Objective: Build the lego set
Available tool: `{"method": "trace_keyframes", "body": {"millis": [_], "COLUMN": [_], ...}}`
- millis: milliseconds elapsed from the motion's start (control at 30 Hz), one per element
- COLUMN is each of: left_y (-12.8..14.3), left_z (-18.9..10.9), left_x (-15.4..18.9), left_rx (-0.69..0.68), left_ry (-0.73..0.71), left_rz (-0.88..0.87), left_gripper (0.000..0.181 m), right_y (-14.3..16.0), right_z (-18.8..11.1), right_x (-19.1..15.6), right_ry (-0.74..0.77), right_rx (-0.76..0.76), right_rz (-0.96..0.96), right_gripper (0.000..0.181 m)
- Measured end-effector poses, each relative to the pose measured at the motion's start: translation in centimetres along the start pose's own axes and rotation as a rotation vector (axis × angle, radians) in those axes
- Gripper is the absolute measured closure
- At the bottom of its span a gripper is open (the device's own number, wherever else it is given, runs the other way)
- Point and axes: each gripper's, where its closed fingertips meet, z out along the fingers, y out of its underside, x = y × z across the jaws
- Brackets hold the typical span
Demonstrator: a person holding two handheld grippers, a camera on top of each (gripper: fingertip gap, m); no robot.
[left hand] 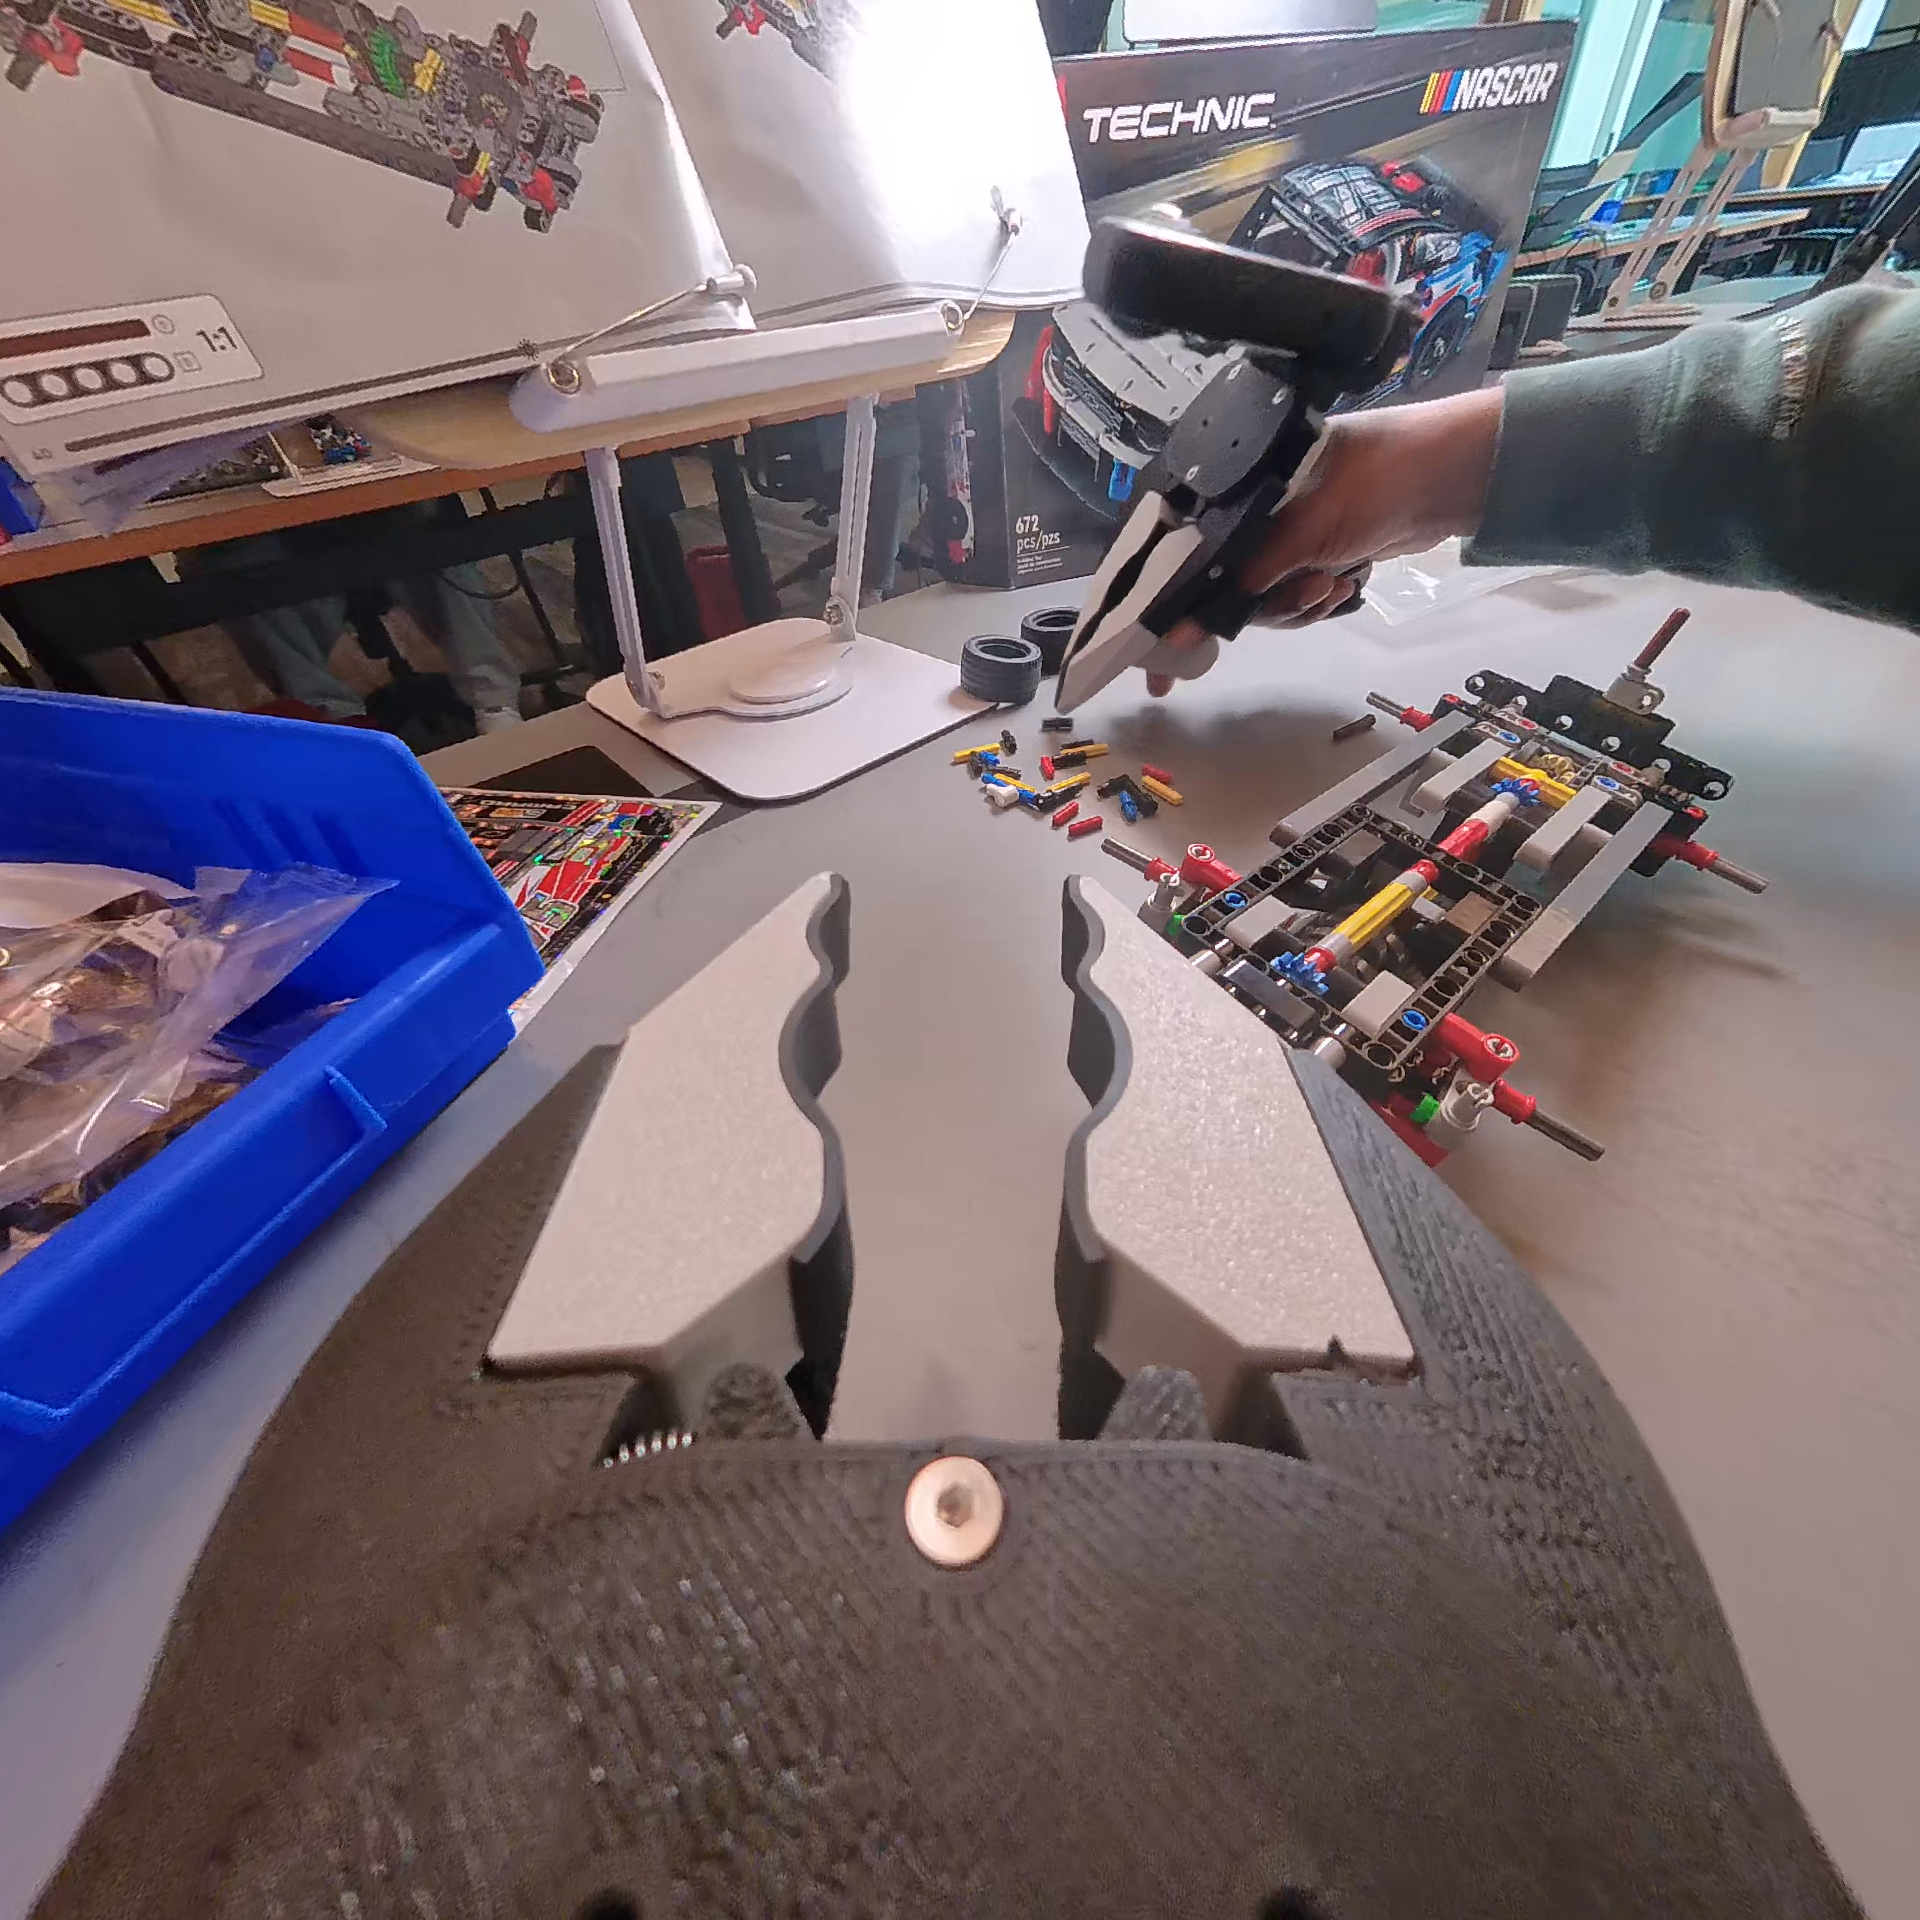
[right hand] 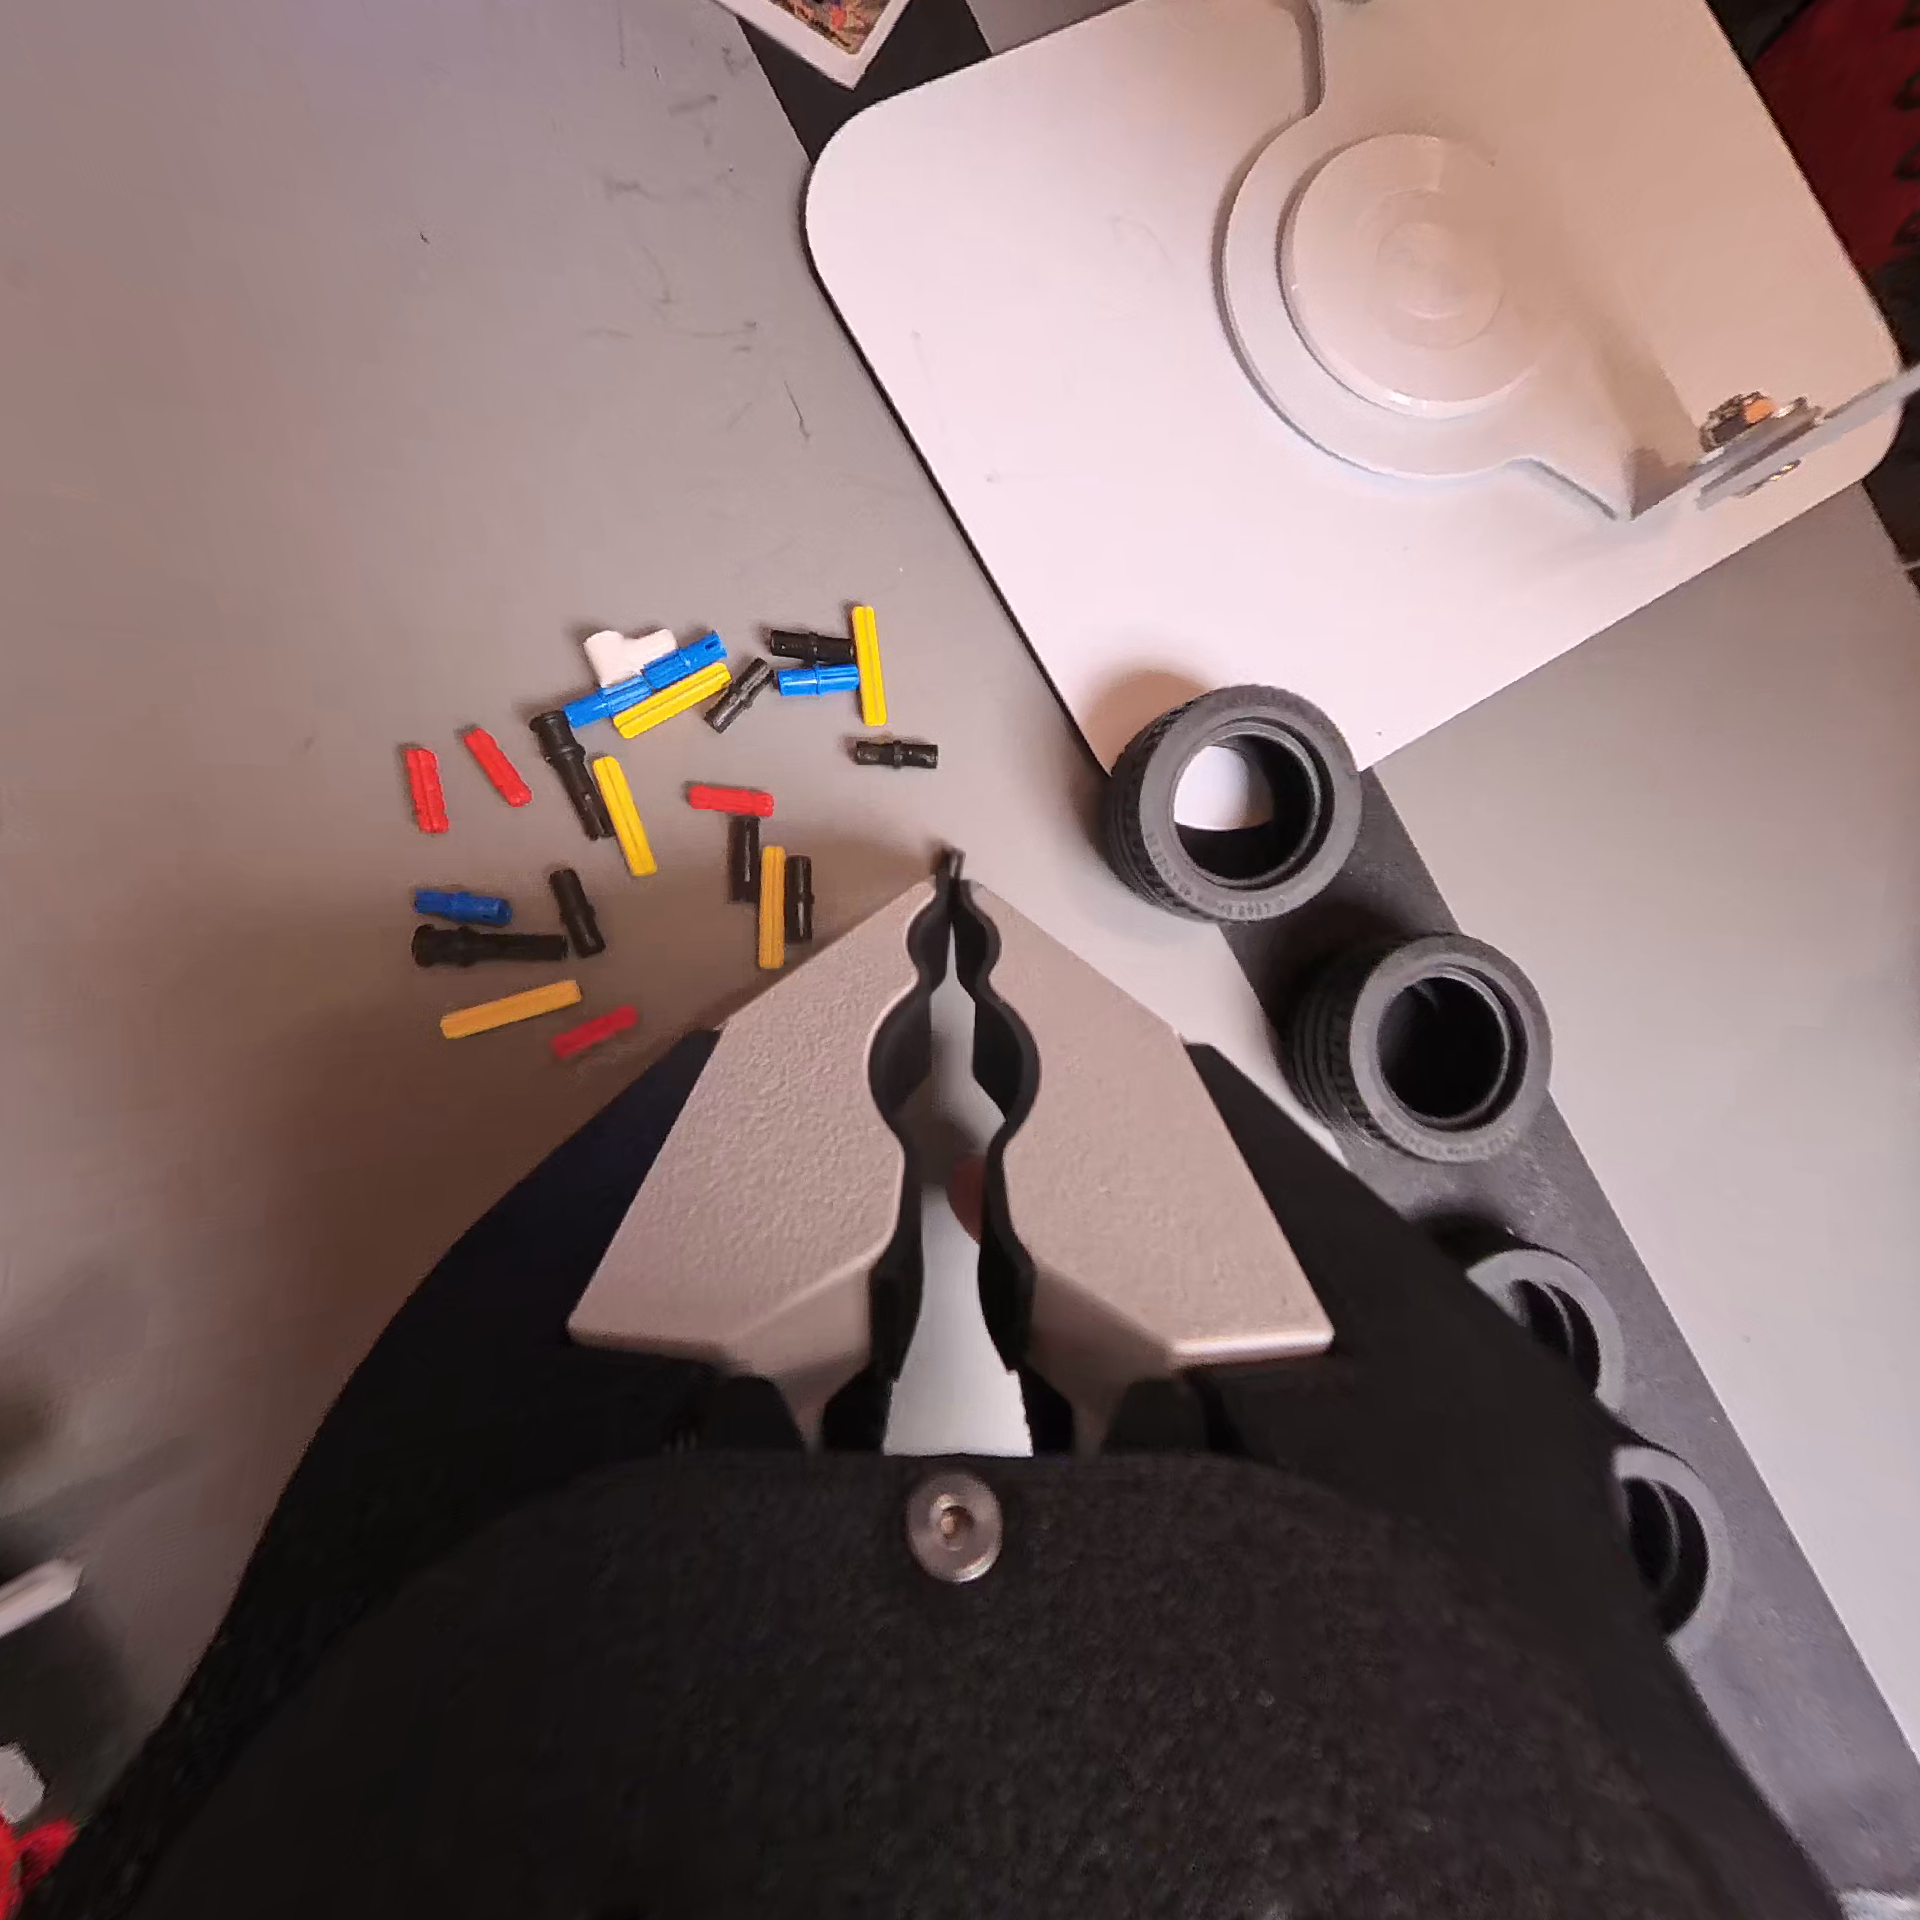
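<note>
The part-built Technic chassis (left hand: 1455, 904) lies on the grey table at the right. A scatter of small pins and axles (left hand: 1060, 784), red, yellow, blue and black, lies beyond it; it also shows in the right wrist view (right hand: 644, 810). My right gripper (right hand: 948, 883), also in the left wrist view (left hand: 1068, 698), is down at the table at the pile's edge. Its jaws are pinched together on a small black pin (right hand: 949, 861) that sticks out past the tips. My left gripper (left hand: 954, 888) is open and empty, hovering over bare table short of the pile.
A blue bin (left hand: 260, 1039) with bagged parts sits at the left, a sticker sheet (left hand: 582, 852) beside it. The white book stand's base (right hand: 1195, 364) holds the instruction booklet (left hand: 312, 156) above. Several black tyres (right hand: 1231, 800) lie by the base. The set's box (left hand: 1299, 260) stands behind. The grippers' ends are close to 30 centimeters from one another.
</note>
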Motion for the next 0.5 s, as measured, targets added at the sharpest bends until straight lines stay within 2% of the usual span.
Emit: {"method": "trace_keyframes", "body": {"millis": [133,267,367,500], "left_y": [-0.2,-0.1,0.2,0.4], "left_z": [-0.1,0.0,0.3,0.4], "left_x": [0.1,0.4,0.7,0.9], "left_rx": [0.005,0.002,-0.01,-0.021], "left_ry": [0.0,0.012,0.026,0.02], "left_rz": [0.01,0.012,0.014,0.034], "left_gripper": [0.142,0.142,0.142,0.142], "right_y": [-0.1,2.1,3.6,4.0], "right_z": [-4.4,-8.5,-9.3,-7.6], "right_x": [-1.3,-2.4,-2.6,-1.9], "right_ry": [-0.025,-0.017,-0.006,-0.002], "right_rx": [0.093,0.107,0.094,0.091], "right_rz": [-0.004,-0.014,-0.008,-0.012], "right_gripper": [0.181,0.181,0.181,0.176]}}
